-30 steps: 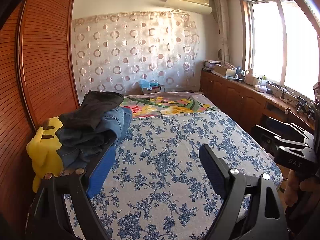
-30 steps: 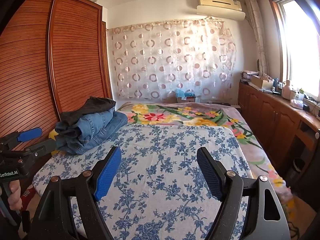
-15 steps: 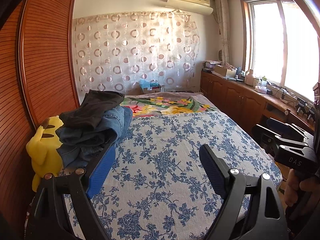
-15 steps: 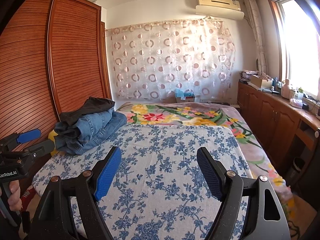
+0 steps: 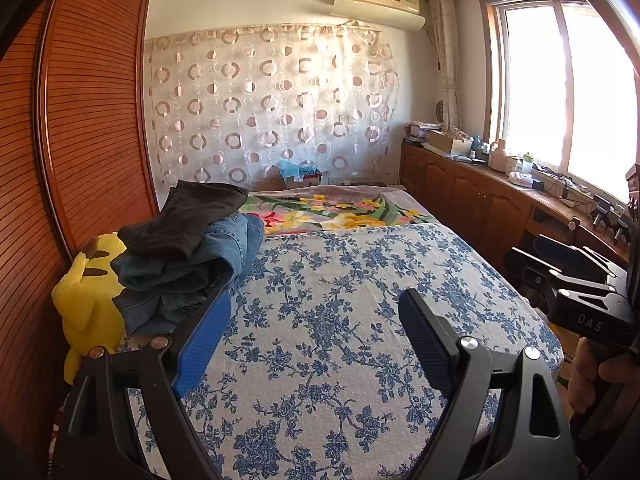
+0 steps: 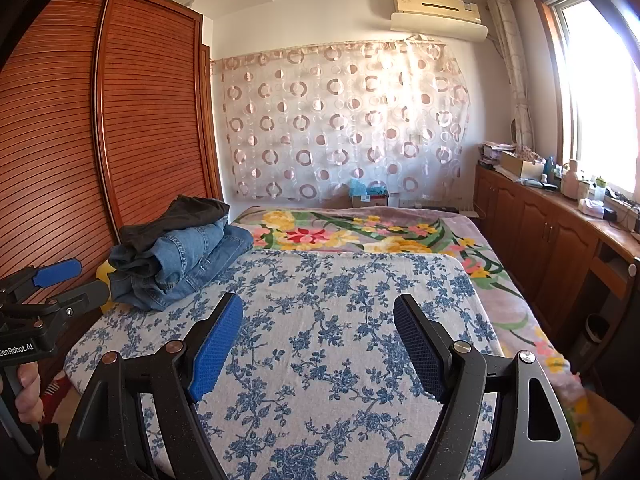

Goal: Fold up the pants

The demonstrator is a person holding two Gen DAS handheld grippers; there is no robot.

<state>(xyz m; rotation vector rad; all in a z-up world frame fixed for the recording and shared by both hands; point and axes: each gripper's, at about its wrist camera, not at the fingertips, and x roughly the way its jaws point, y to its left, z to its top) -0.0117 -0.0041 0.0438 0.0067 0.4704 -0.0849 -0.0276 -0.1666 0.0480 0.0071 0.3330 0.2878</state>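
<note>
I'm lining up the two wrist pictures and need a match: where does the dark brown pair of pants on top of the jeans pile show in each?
Left wrist: dark brown pair of pants at left centre, topping the blue denim jeans pile, just beyond the left tongs.
Right wrist: same pants at left, farther off, beside the wooden slatted wardrobe.
Shared landmark: wall air conditioner.

A slatted reddish wooden wardrobe [image 6: 80, 140] filled the frame's left. Sunlight poured through the bright window [image 5: 560, 92] at right, above low wooden cabinets [image 6: 540, 236].

Left gripper [image 5: 316, 332] fingers spread wide, right gripper [image 6: 318, 338] likewise, both empty
</note>
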